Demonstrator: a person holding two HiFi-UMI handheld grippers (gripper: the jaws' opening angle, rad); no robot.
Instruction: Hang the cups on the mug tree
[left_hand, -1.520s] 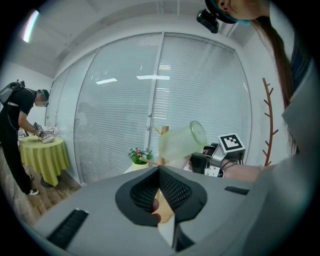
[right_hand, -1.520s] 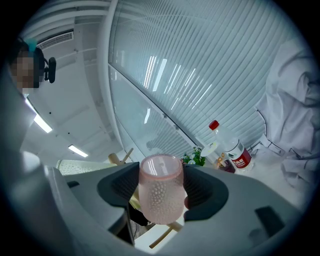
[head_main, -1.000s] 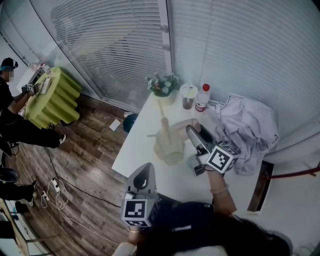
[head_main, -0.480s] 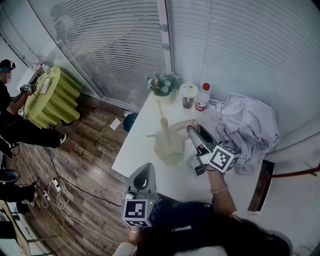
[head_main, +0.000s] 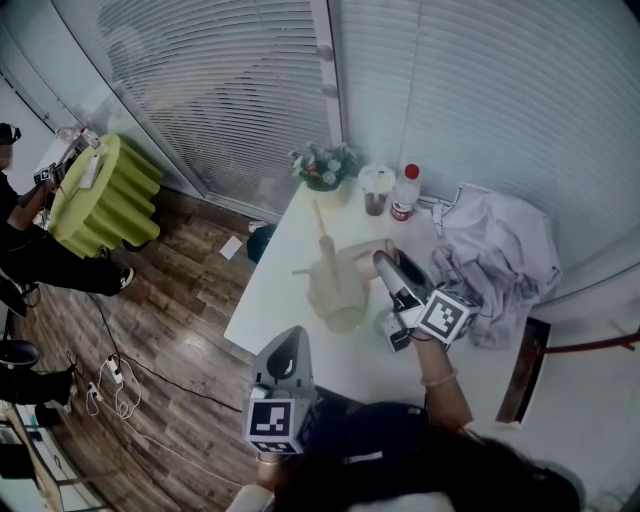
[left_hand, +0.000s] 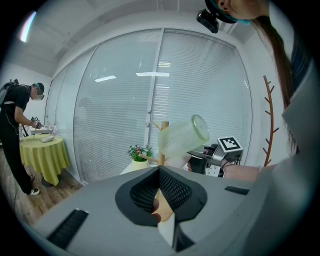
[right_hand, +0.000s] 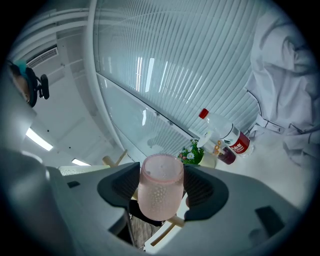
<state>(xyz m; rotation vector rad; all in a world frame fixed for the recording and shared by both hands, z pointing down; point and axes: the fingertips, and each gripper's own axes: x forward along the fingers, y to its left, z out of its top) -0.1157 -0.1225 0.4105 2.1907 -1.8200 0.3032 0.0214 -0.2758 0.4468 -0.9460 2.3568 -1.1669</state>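
The right gripper (right_hand: 161, 186) has its fingers clamped on the pink cup (right_hand: 160, 192), holding it level just beside the mug tree (head_main: 328, 258), likely to line it up with a peg; a pale cup (head_main: 342, 300) seems to hang on the tree's near side; the left gripper (left_hand: 159, 171), fingers together and empty, hangs well back from the tree, off the bench (head_main: 272, 305), leaving the approach free.

Office-like room: glass walls with blinds (head_main: 220, 90), wood floor (head_main: 170, 330), white table (head_main: 272, 300)
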